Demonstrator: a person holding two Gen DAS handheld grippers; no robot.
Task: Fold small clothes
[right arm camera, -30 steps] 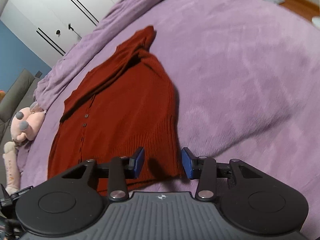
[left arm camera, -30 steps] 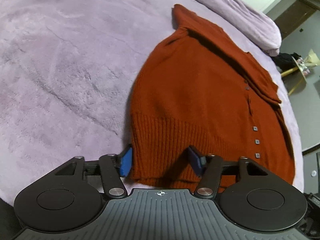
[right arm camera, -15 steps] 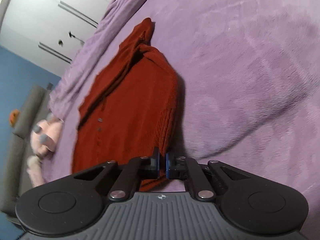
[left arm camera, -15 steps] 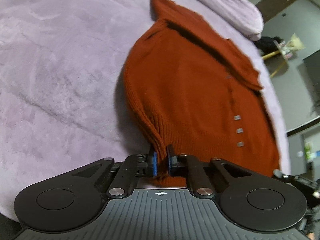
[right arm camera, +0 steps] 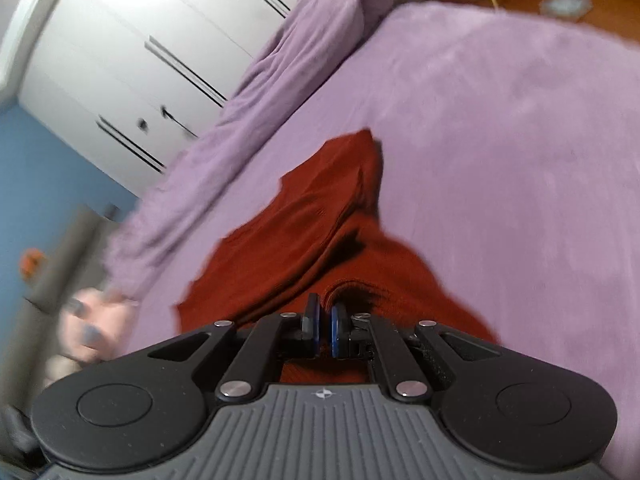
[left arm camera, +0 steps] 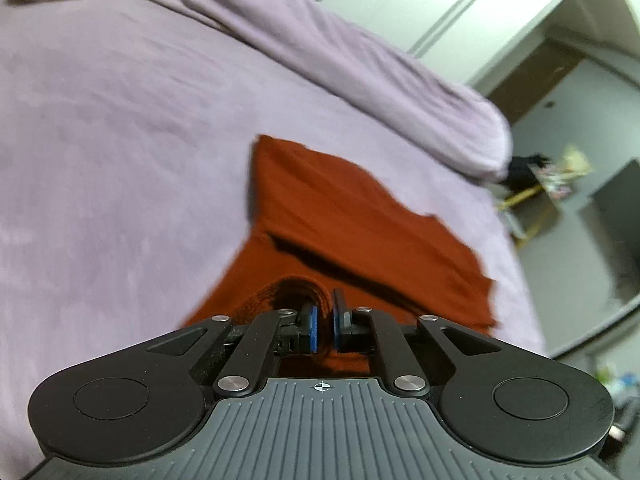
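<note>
Lying lengthwise, sweater [left arm camera: 352, 216] collar away

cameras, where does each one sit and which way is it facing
Left wrist: on the left gripper, angled down along its fingers, shut on the rust-red sweater; wardrobe beyond; no hand shows.
Right wrist: on the right gripper, angled down, likewise shut on the sweater; wardrobe and blue wall behind; no hand shows.
Shared: sweater, purple bedspread, rolled blanket.
</note>
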